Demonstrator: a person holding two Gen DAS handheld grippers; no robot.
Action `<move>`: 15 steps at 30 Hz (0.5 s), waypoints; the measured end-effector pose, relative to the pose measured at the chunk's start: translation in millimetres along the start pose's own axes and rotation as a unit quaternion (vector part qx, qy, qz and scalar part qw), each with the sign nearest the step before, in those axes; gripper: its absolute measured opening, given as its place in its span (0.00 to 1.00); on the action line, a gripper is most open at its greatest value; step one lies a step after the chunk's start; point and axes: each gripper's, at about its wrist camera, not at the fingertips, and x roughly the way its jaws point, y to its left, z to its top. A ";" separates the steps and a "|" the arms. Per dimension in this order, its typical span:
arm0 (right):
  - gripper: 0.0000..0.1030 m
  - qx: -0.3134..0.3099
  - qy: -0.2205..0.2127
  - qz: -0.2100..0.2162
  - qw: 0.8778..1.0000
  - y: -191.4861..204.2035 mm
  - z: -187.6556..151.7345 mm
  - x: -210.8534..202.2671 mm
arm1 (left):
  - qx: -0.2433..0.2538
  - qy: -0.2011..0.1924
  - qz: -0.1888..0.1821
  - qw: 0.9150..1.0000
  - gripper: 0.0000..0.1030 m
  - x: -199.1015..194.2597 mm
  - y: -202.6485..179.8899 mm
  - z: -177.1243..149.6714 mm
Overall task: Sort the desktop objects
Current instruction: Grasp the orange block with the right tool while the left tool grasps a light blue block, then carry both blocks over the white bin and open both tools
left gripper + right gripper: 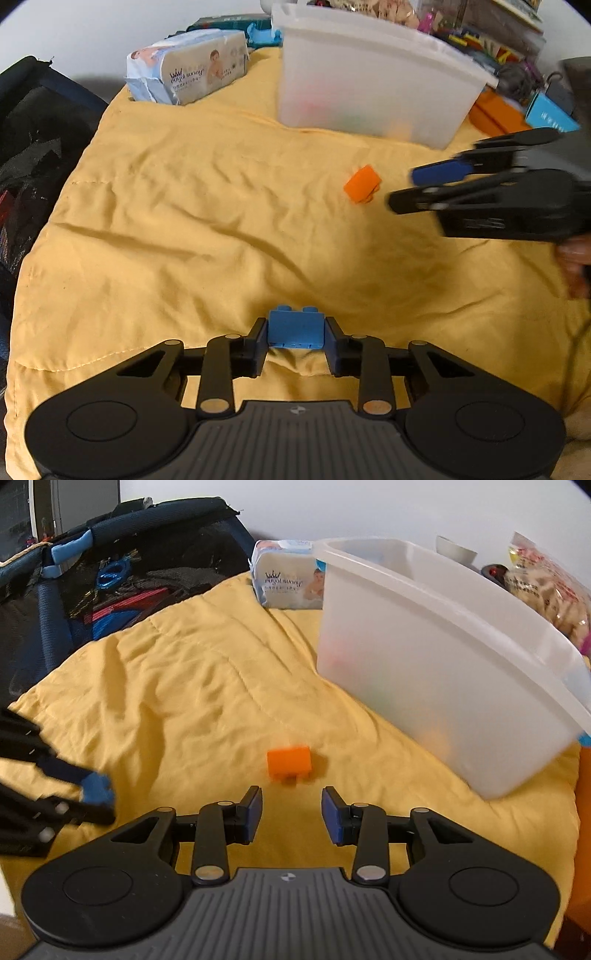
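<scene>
- The left tool (pixel 295 334) points down at the yellow quilted cloth (pixel 184 229) that covers the worktop, and its two pads are pressed against the sides of a blue brick (pixel 295 330), pinching it.
- The blue brick sits studs up, its lower edge at the cloth; whether it rests on the fabric or is just lifted off it I cannot tell.
- In the right wrist view the same left tool (pixel 98 797) comes in from the left edge, blurred, with the blue brick (pixel 96 788) at its tip.
- The right tool (pixel 291 810) has its jaws spread, with nothing between the blue pads (pixel 255 808); only bare cloth shows in the gap.
- An orange brick (pixel 289 762) lies on the cloth just ahead of the right tool's fingertips, apart from both pads.
- In the left wrist view the right tool (pixel 402 188) reaches in from the right edge, its tips close to the orange brick (pixel 362 182) but not touching it.
- A translucent white bin (pixel 369 74) stands on the cloth beyond the orange brick; faint coloured shapes show through its wall.
- A pack of baby wipes (pixel 192 70) lies at the far edge of the cloth, to the left of the bin.
- A dark mesh bag (pixel 129 554) stands off the left side of the cloth.
</scene>
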 end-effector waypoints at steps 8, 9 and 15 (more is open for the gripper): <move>0.25 0.010 0.017 0.033 0.999 -8.1 15.1 42.5 | 0.018 -0.023 -0.003 1.000 0.34 -12.6 -3.2 20.6; 0.17 0.004 0.020 0.030 0.999 -7.4 14.0 42.4 | 0.023 -0.025 -0.004 0.999 0.34 -12.9 -4.7 24.0; 0.17 -0.021 0.014 0.000 1.000 -15.9 -6.6 2.6 | 0.064 -0.044 -0.026 0.997 0.34 -8.4 -23.9 46.1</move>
